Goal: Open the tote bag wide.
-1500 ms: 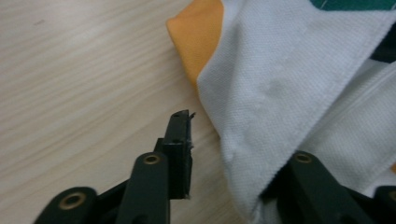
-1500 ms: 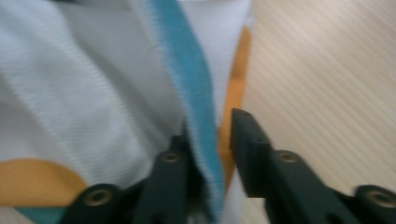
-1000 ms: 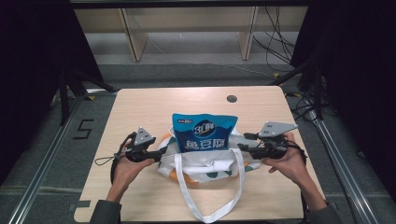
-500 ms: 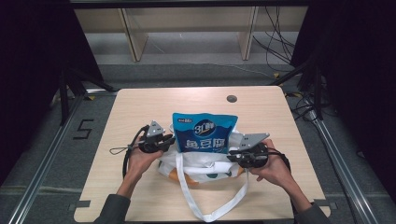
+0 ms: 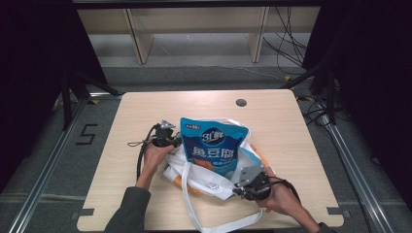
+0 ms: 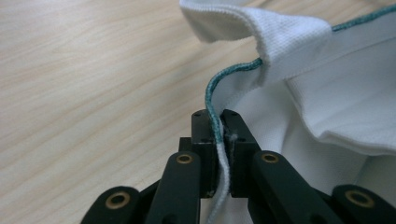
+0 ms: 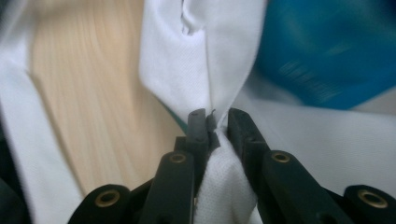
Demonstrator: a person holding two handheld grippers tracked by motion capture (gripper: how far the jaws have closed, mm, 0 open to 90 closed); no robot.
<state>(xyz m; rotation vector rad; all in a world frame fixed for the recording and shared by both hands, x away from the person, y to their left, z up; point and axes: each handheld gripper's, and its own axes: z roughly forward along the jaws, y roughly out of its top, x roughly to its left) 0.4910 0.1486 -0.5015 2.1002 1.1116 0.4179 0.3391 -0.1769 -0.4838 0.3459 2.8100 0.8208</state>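
The left claw (image 5: 171, 141) is clamped tight on the green-piped edge (image 6: 219, 84) of a white cloth bag (image 5: 204, 177); in the left gripper view the piping runs straight down between its jaws, with a folded flap of the bag rising just beyond them and to their right, and bare wooden worktop (image 6: 84, 79) off to their left. The right claw (image 5: 241, 190) has its jaws closed on a pinch of the same white fabric (image 7: 205, 70); ahead of it the cloth lifts into a peak, a blue packet (image 7: 327, 51) sits beyond and to its right, and a white strap (image 7: 28, 154) crosses the worktop on its left. From above, the blue packet (image 5: 214, 145) stands in the mouth of the bag between the two claws, touching the left one and set a little beyond the right one. A long white handle loop (image 5: 214, 223) trails from the bag toward the person, passing just beside the right hand (image 5: 279, 196). The left hand (image 5: 154, 154) grips its tool at the bag's left side.
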